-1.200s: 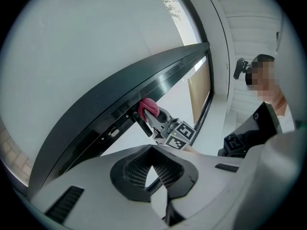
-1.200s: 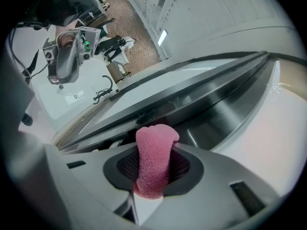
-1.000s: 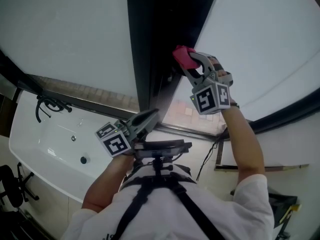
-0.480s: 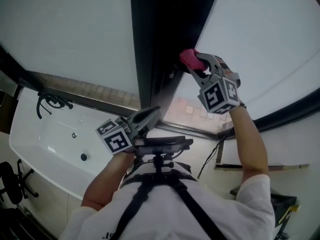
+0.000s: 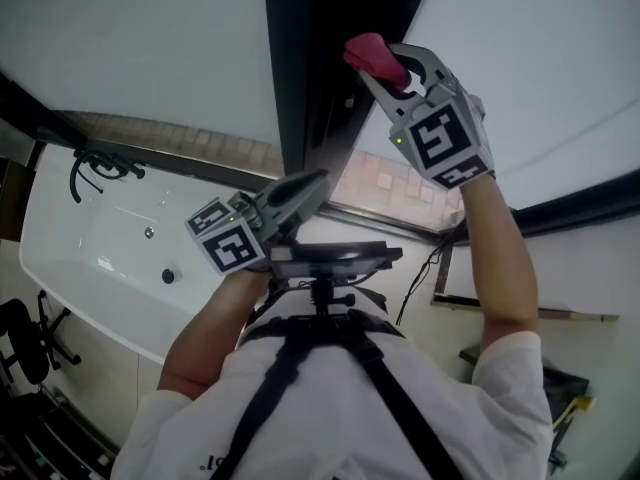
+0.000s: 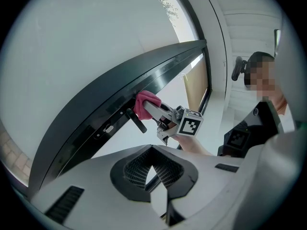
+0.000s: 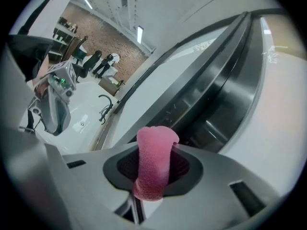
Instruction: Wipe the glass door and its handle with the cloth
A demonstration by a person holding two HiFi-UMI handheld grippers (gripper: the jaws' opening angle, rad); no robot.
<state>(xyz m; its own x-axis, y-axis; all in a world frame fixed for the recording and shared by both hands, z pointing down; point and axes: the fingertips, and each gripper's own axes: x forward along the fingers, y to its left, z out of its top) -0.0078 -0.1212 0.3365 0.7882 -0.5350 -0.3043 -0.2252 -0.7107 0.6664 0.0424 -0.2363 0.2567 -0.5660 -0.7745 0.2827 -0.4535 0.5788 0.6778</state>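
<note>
A pink cloth (image 5: pixel 366 54) is clamped in my right gripper (image 5: pixel 378 65), which is raised against the dark door frame (image 5: pixel 310 68) between two frosted glass panes (image 5: pixel 150 38). In the right gripper view the cloth (image 7: pixel 154 162) stands up between the jaws, with the frame (image 7: pixel 211 90) just beyond it. The left gripper view has the cloth (image 6: pixel 146 102) pressed on the frame beside the black lever handle (image 6: pixel 135 120). My left gripper (image 5: pixel 312 184) is shut and empty, lower down and apart from the door.
A white bathtub (image 5: pixel 100 258) with a black tap (image 5: pixel 95 168) lies at the lower left. A black chair (image 5: pixel 20 348) stands at the left edge. A chest-mounted device (image 5: pixel 330 258) and a hanging cable (image 5: pixel 420 278) are below the grippers.
My right gripper has carried the cloth upward along the dark frame after a small dip to the right. The left gripper has stayed about where it was.
</note>
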